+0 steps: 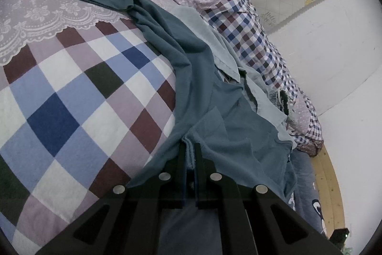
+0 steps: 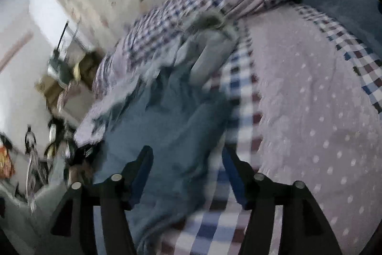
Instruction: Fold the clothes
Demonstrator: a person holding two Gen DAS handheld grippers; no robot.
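A hem of the teal garment (image 1: 191,92) is pinched between the closed left gripper (image 1: 190,152). The right gripper (image 2: 187,159) is held wide apart, empty, above it. Beyond, the garment is spread across the checked bed quilt (image 1: 78,97).

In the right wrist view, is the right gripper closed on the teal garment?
No, the right gripper has its jaws spread wide apart, with the teal garment lying between them and not pinched.
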